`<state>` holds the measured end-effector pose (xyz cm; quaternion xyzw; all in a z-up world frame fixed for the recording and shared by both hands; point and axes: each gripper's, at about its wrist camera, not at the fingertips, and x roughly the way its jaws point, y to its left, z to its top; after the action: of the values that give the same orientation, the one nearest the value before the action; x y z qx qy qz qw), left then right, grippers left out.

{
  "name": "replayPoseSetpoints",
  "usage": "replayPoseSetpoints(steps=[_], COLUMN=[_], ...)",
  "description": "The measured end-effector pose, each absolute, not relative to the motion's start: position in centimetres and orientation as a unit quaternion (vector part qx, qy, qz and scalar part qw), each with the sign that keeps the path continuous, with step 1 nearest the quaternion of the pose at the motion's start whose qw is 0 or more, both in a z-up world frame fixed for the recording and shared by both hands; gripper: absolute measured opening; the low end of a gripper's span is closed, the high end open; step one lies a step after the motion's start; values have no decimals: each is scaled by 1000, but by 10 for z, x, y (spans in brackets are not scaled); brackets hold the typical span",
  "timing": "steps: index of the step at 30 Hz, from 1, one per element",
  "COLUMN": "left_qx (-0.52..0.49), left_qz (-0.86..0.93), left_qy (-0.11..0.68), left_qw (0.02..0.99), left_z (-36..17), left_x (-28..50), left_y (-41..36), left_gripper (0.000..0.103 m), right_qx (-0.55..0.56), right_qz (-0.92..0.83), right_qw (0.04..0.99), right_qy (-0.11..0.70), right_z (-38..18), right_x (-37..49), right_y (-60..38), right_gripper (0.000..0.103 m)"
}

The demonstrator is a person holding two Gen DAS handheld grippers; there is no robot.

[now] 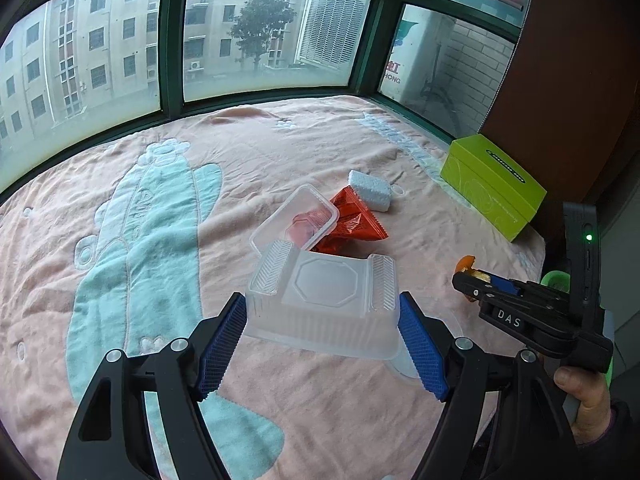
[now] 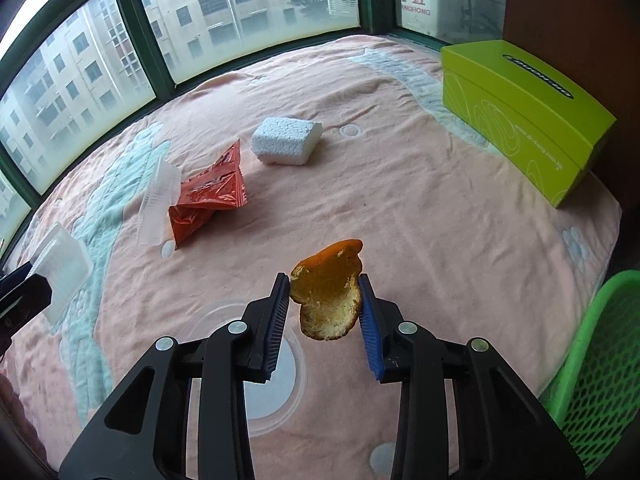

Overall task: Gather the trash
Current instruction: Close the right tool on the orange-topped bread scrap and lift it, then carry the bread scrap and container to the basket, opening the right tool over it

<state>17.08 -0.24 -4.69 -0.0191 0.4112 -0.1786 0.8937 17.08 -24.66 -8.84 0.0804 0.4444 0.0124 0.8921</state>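
My left gripper [image 1: 322, 320] is shut on a clear plastic container [image 1: 324, 300], upside down and held above the pink blanket [image 1: 280, 136]; it also shows at the left edge of the right wrist view [image 2: 60, 268]. My right gripper [image 2: 324, 300] is shut on a piece of orange peel [image 2: 328, 292] above the blanket; it shows at the right of the left wrist view [image 1: 466, 276]. A second clear plastic tray [image 1: 296, 220] leans on a red snack wrapper [image 2: 212, 196]. A white foam block [image 2: 286, 140] lies behind them.
A lime green tissue box [image 2: 520, 116] sits at the blanket's far right by a brown wall. A green mesh basket [image 2: 600, 360] stands off the right edge. Green-framed windows [image 1: 172, 40] run along the far side.
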Motion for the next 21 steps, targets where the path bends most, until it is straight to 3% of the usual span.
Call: replayPoseSetpoints(steps=[21], left_qx=[6], left_qz=[-253], left_qy=[389], left_qw=[886], left_z=[-19], left_x=[125], left_y=[-90], left_gripper=[73], right_qx=[96], right_qz=[-7], right_qw=[911], right_qy=[401], right_z=[-40], right_x=[60], right_y=[-324], right_gripper=[35])
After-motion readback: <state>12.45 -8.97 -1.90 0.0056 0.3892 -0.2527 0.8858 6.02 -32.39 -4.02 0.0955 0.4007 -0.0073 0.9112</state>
